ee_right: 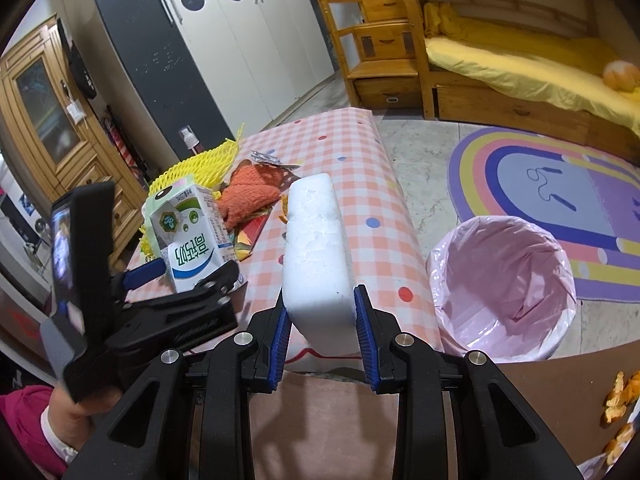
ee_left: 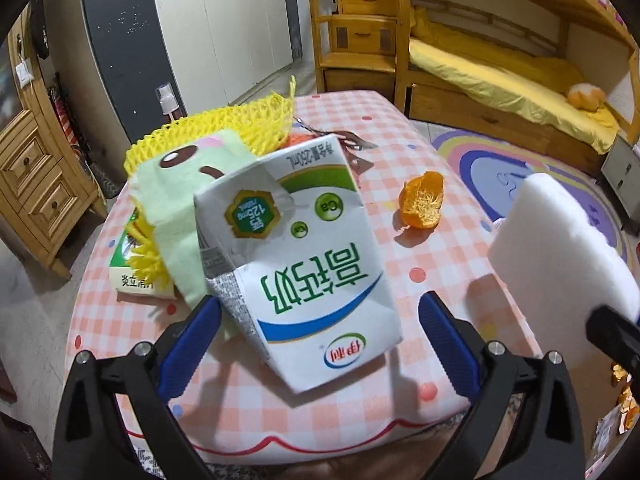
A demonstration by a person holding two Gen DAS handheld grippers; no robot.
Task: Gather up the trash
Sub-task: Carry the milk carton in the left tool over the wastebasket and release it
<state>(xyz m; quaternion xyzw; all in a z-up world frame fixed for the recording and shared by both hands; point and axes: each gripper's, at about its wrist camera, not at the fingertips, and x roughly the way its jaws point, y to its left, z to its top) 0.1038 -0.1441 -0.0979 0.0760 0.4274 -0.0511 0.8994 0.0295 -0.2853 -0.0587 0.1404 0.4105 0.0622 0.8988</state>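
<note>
Checked table [ee_left: 400, 128] crowds milk carton [ee_left: 296, 264] with yellow netting [ee_left: 224, 128].

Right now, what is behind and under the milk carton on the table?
The milk carton leans on a green cloth, with yellow foam netting behind it. A small box pokes out beneath the cloth. What lies under the carton's base is covered.

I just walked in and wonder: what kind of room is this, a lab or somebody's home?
Most likely a child's bedroom at home: a wooden bunk bed with yellow bedding, a pastel rainbow floor rug and a tall white wardrobe with round holes.
</note>
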